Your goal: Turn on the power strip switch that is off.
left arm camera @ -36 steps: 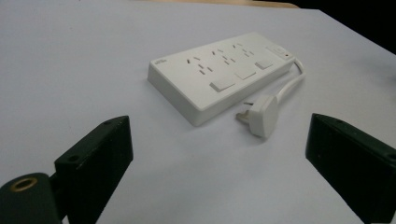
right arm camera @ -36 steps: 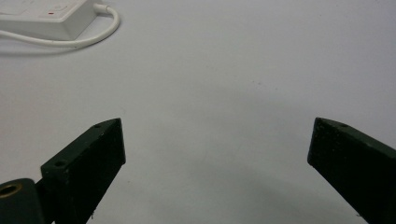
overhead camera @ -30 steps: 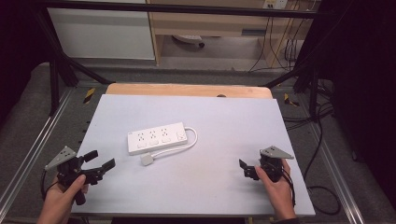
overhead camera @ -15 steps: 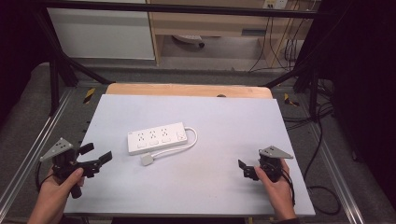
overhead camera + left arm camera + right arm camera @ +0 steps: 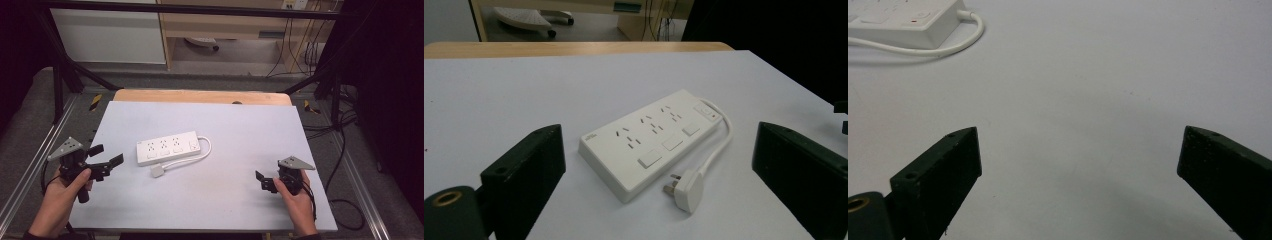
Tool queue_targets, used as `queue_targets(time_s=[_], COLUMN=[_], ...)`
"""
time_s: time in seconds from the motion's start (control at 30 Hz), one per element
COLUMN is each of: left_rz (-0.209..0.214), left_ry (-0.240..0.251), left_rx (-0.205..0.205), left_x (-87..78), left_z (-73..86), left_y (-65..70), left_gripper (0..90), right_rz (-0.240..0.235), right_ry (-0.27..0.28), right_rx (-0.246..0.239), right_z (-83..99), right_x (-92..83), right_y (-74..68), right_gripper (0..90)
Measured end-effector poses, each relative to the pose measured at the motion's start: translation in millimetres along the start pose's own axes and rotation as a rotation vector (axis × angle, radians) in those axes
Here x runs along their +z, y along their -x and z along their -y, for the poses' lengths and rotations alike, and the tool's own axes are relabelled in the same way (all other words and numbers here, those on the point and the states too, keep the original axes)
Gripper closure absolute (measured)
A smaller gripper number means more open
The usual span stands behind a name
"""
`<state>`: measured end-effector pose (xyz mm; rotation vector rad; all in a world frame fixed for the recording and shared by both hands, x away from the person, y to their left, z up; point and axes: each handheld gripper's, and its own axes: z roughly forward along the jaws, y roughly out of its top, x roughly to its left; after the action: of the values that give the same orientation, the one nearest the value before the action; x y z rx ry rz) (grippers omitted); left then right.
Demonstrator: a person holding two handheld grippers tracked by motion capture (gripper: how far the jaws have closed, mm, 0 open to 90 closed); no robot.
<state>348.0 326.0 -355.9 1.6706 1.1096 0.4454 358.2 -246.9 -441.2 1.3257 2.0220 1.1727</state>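
Note:
A white power strip [image 5: 168, 147] with three sockets lies left of the table's middle, and its white plug [image 5: 158, 171] rests just in front of it on a short looped cable [image 5: 204, 151]. My left gripper [image 5: 106, 154] is held at the table's left edge, open and empty, a short way left of the strip. In the left gripper view the strip [image 5: 651, 140] and plug [image 5: 686, 187] lie ahead between the wide-apart jaws of the left gripper [image 5: 656, 132]. My right gripper [image 5: 263, 181] hovers open near the front right. In the right gripper view, bare table lies between the jaws of the right gripper [image 5: 1079, 132], and the strip's end [image 5: 903, 20] is far off.
The pale grey table top [image 5: 240, 130] has a wooden strip [image 5: 200, 96] along its far edge. Metal frame rails [image 5: 30, 170] run along both sides. Cables [image 5: 345, 200] lie on the floor at the right, and shelving stands behind.
My left gripper drifted a little left, then forward and slightly higher, staying open. The right gripper has barely moved. The strip and plug lie as before.

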Motion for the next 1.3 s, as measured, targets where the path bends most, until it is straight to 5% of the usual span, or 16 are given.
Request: queue_targets(time_s=[0.6, 1.3], left_rz=[0.016, 0.04], left_ry=[-0.011, -0.025], left_rx=[0.058, 0.102], left_x=[19.7, 51.5], left_z=[-23.4, -30.6], left_y=[8.5, 27.7], left_gripper=[6.7, 6.8], right_rz=[-0.001, 0.0], right_ry=[-0.003, -0.007], right_rx=[0.002, -0.008], right_z=[0.1, 0.3], right_x=[1.0, 1.3], right_y=[-1.2, -1.7], right_gripper=[4.2, 3.8])
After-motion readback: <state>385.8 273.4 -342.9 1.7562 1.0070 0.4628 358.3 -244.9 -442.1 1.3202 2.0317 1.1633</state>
